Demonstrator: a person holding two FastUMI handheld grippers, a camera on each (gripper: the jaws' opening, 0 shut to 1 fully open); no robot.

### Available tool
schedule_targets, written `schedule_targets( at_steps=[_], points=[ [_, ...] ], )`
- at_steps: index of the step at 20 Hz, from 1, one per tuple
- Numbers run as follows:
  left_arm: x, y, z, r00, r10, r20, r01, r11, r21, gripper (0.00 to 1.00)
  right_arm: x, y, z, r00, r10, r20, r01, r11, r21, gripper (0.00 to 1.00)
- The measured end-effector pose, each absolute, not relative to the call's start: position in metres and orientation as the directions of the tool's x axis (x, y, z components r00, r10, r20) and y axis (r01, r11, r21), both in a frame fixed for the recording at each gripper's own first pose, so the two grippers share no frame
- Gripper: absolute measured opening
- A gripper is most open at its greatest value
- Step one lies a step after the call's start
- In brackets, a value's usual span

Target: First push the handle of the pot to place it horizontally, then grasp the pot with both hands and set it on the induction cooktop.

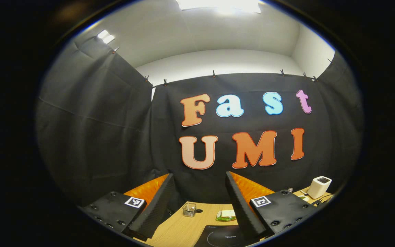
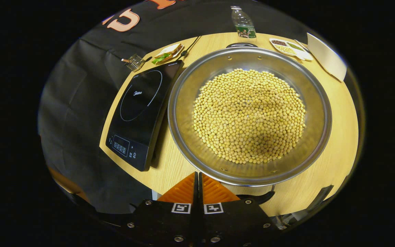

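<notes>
Printed faintly on the glass of the induction cooktop (image 2: 139, 113), inside its ring at the left of the table: the brand word "Midea"; seen again, small and dim, on the same cooktop in the left gripper view. Near its front edge, a control panel (image 2: 123, 148) of symbols too small to make out. Stuck on both fingers of the left gripper (image 1: 199, 175) and of the right gripper (image 2: 198, 174): square black-and-white coded markers (image 2: 181, 208), without letters. On the far bottle (image 2: 243, 24), a label too small to tell.
</notes>
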State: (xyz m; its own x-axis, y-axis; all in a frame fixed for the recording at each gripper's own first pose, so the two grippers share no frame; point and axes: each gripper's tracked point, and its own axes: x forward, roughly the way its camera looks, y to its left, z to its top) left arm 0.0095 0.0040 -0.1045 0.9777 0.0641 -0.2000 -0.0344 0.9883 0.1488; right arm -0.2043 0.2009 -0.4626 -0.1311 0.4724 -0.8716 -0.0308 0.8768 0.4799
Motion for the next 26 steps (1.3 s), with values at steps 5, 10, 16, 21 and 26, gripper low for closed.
schedule_targets(
  at_steps=[5, 10, 16, 21, 26],
  points=[
    [0.007, -0.003, -0.106, 0.978, 0.050, -0.203, -0.019, 0.988, 0.150, 0.97, -0.203, 0.177, -0.470, -0.114, 0.438, -0.892, -0.009, 0.897, 0.442, 0.00],
    [0.009, -0.003, -0.112, 0.975, 0.049, -0.215, -0.019, 0.990, 0.140, 0.97, -0.197, 0.149, -0.478, -0.099, 0.388, -0.916, 0.005, 0.921, 0.389, 0.00],
    [0.010, -0.003, -0.119, 0.972, 0.050, -0.228, -0.019, 0.991, 0.136, 0.97, -0.193, 0.129, -0.484, -0.091, 0.353, -0.931, 0.016, 0.936, 0.353, 0.00],
    [0.010, -0.002, -0.127, 0.969, 0.051, -0.242, -0.019, 0.991, 0.132, 0.98, -0.188, 0.111, -0.490, -0.078, 0.323, -0.943, 0.030, 0.947, 0.321, 0.00],
    [0.008, 0.001, -0.135, 0.968, 0.056, -0.243, -0.015, 0.986, 0.169, 0.97, -0.182, 0.088, -0.495, -0.074, 0.281, -0.957, 0.048, 0.959, 0.278, 0.00]
  ],
)
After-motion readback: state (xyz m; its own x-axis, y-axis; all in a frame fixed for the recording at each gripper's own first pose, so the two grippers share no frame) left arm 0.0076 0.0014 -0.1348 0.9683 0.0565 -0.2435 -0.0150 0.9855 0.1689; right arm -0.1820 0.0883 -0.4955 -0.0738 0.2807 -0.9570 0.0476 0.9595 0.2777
